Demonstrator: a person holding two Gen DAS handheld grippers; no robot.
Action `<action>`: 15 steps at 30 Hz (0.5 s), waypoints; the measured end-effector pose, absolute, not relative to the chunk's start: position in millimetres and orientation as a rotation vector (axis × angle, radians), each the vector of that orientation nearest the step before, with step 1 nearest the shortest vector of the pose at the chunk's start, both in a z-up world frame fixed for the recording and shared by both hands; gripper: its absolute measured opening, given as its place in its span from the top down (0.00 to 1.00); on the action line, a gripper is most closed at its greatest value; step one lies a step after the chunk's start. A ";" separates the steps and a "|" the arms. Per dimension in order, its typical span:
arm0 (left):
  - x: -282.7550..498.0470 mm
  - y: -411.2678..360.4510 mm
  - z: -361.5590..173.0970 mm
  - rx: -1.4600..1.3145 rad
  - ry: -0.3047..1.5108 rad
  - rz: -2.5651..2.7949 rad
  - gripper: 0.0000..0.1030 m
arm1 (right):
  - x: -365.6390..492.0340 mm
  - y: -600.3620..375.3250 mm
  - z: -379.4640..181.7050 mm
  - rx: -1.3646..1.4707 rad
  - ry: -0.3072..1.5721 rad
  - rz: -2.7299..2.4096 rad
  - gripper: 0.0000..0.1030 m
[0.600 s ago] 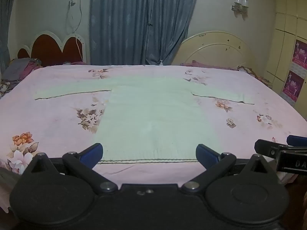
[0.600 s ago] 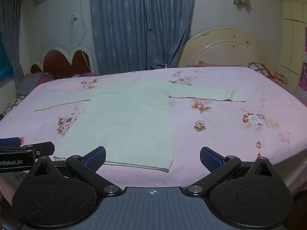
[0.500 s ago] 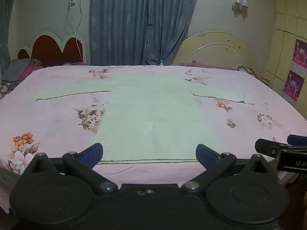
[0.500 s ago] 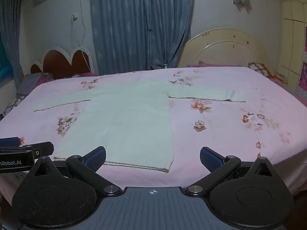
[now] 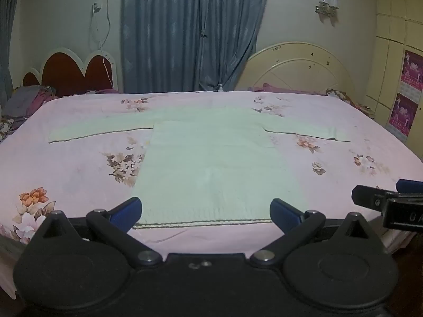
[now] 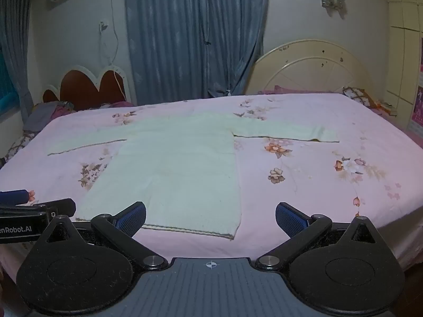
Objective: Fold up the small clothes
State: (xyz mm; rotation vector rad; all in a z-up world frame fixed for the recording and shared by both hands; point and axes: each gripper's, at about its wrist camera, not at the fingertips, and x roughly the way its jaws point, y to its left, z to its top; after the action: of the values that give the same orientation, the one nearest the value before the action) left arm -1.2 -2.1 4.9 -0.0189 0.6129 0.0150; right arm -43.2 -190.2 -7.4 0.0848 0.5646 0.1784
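Barely budged since a moment ago. Sweater (image 5: 211,163) lying flat on pink bedsheet (image 5: 66,163), sleeves out left and right. Left gripper (image 5: 206,211) and right gripper (image 6: 210,215) both spread wide near hem, gripping nothing.

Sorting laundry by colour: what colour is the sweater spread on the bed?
Pale mint green, nearly cream, with a thin dark line along the hem; the sweater shows best in the left wrist view.

Both wrist views face across the bed (image 5: 66,158), sharing the spread sweater (image 5: 211,163).

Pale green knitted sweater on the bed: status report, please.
Left gripper and right gripper open, empty, short of the hem. Pale green knitted sweater flat, sleeves spread, unfolded, on pink floral bedsheet. Nothing in the way.
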 end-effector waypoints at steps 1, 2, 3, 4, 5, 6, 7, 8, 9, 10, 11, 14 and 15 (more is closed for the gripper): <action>-1.3 -1.8 5.0 -0.018 0.612 0.015 0.00 | -42.9 -189.9 -6.6 0.082 0.565 0.179 0.00; -1.8 -1.5 4.5 -0.018 0.610 0.016 0.00 | -42.5 -189.3 -6.2 0.079 0.564 0.179 0.00; -1.7 -1.2 4.3 -0.018 0.610 0.017 0.00 | -42.1 -189.6 -5.7 0.079 0.564 0.180 0.00; -2.0 -1.7 4.7 -0.018 0.611 0.018 0.00 | -41.8 -188.7 -6.2 0.078 0.565 0.181 0.00; -1.6 -1.3 4.3 -0.018 0.612 0.019 0.00 | -41.3 -188.1 -6.2 0.075 0.567 0.182 0.00; -1.2 -1.0 3.7 -0.019 0.612 0.021 0.00 | -41.1 -187.4 -6.2 0.072 0.567 0.183 0.00; -1.3 -0.3 4.4 -0.018 0.612 0.022 0.00 | -41.1 -186.9 -6.5 0.071 0.566 0.183 0.00; -0.9 -0.6 4.0 -0.018 0.612 0.024 0.00 | -41.3 -186.3 -6.6 0.071 0.567 0.184 0.00; -1.2 -0.9 4.0 -0.018 0.611 0.027 0.00 | -42.8 -185.7 -6.9 0.069 0.567 0.186 0.00; -1.3 -0.9 4.0 -0.018 0.610 0.028 0.00 | -42.8 -185.3 -6.9 0.068 0.567 0.187 0.00; -1.0 -1.1 4.0 -0.018 0.611 0.029 0.00 | -42.5 -185.1 -6.8 0.068 0.567 0.188 0.00; -1.3 -1.9 3.3 -0.017 0.610 0.029 0.00 | -41.7 -184.8 -6.8 0.067 0.568 0.192 0.00; -0.8 -2.5 3.2 -0.014 0.611 0.029 0.00 | -41.7 -184.6 -6.5 0.066 0.568 0.192 0.00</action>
State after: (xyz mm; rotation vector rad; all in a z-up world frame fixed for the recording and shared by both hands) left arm -0.8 -2.5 3.2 -0.0141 0.6105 0.0285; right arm -41.7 -184.6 -6.5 0.0660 0.5676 0.1920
